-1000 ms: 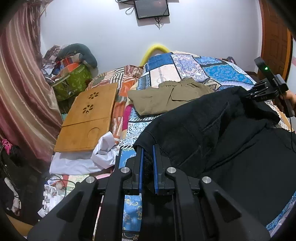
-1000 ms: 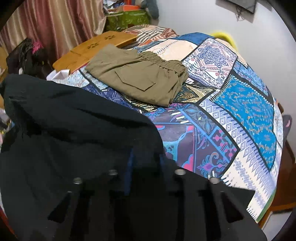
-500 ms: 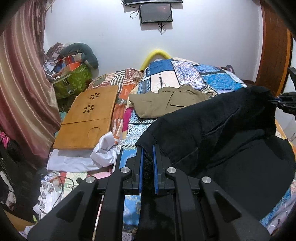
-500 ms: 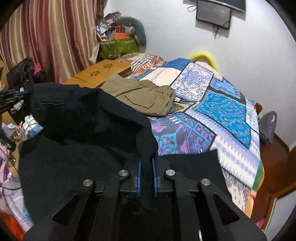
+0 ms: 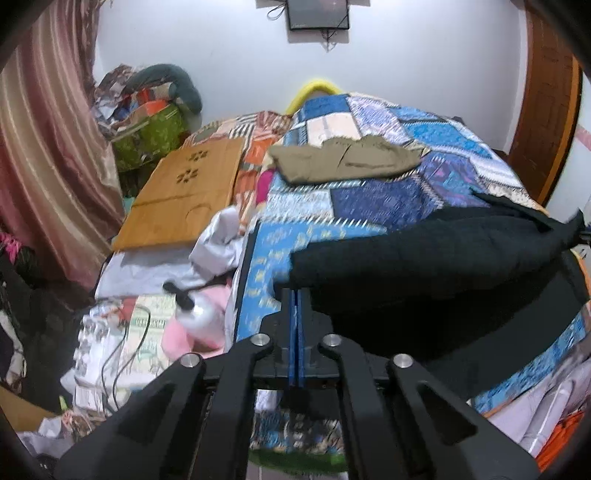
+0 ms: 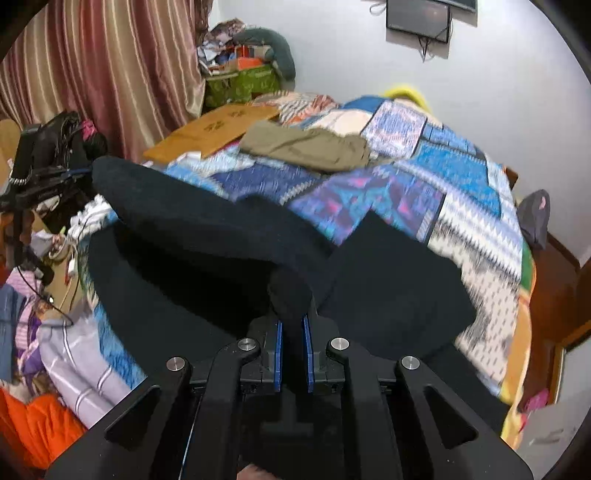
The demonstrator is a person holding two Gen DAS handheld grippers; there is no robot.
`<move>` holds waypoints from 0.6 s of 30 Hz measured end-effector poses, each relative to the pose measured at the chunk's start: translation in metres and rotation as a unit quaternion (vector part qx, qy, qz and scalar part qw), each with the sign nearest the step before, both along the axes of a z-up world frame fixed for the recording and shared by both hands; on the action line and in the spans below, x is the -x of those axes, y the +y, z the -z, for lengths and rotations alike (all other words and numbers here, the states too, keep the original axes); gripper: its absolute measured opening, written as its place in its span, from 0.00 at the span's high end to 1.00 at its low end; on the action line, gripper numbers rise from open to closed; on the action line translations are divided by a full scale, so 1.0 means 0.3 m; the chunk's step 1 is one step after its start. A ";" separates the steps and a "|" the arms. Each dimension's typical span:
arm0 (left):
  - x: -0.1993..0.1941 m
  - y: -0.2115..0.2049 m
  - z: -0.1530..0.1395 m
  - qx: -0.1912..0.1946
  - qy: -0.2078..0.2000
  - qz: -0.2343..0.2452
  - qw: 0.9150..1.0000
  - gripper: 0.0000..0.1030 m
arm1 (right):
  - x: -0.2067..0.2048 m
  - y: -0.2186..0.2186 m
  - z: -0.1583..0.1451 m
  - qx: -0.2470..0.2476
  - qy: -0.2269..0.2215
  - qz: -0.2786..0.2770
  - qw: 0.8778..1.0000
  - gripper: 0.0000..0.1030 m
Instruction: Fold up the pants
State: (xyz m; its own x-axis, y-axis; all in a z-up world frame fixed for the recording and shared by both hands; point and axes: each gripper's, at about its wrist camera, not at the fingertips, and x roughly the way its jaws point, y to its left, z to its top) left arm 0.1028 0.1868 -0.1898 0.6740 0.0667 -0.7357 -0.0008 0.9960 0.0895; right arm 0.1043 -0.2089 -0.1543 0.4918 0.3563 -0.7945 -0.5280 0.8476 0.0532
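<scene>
pants (image 5: 424, 258) on bed's (image 5: 369, 199) near edge | shorts (image 5: 343, 162) behind | board (image 5: 184, 199) left

A white wall (image 5: 406, 55) carried a dark screen (image 5: 318, 14). A striped reddish curtain (image 6: 110, 62) hung beside the bed (image 5: 388, 199), whose quilt was a blue patchwork. A wooden door (image 5: 546, 110) stood at the far side.

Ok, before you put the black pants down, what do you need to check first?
1. Left gripper pinching the black pants: ok.
2. Right gripper pinching the pants: ok.
3. Held edge stretched evenly between both grippers: cannot tell, blurry.
4. Bare bedspread beyond the pants to lay them on: ok.
5. Folded olive pants lying apart, farther up the bed: ok.
</scene>
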 end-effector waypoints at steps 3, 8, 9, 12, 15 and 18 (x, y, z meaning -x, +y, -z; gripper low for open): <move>0.036 0.050 0.061 0.026 0.018 -0.017 0.999 1.00 | 0.038 0.000 0.055 -0.001 0.018 0.008 1.000 0.92; 0.066 0.089 0.120 0.047 0.041 -0.037 0.997 1.00 | 0.091 0.005 0.099 0.012 0.028 0.025 0.999 0.90; 0.065 0.089 0.119 0.053 0.041 -0.038 0.997 1.00 | 0.098 0.007 0.100 0.013 0.030 0.027 0.999 0.90; 0.049 0.063 0.103 0.051 0.041 -0.038 0.997 1.00 | 0.109 -0.007 0.098 0.019 0.037 0.035 0.999 0.85; 0.015 0.019 0.085 0.048 0.040 -0.029 0.998 0.99 | 0.124 -0.028 0.081 0.019 0.044 0.032 0.998 0.75; -0.033 -0.031 0.065 0.042 0.042 -0.015 0.998 0.99 | 0.143 -0.062 0.056 0.042 0.032 0.043 0.998 0.57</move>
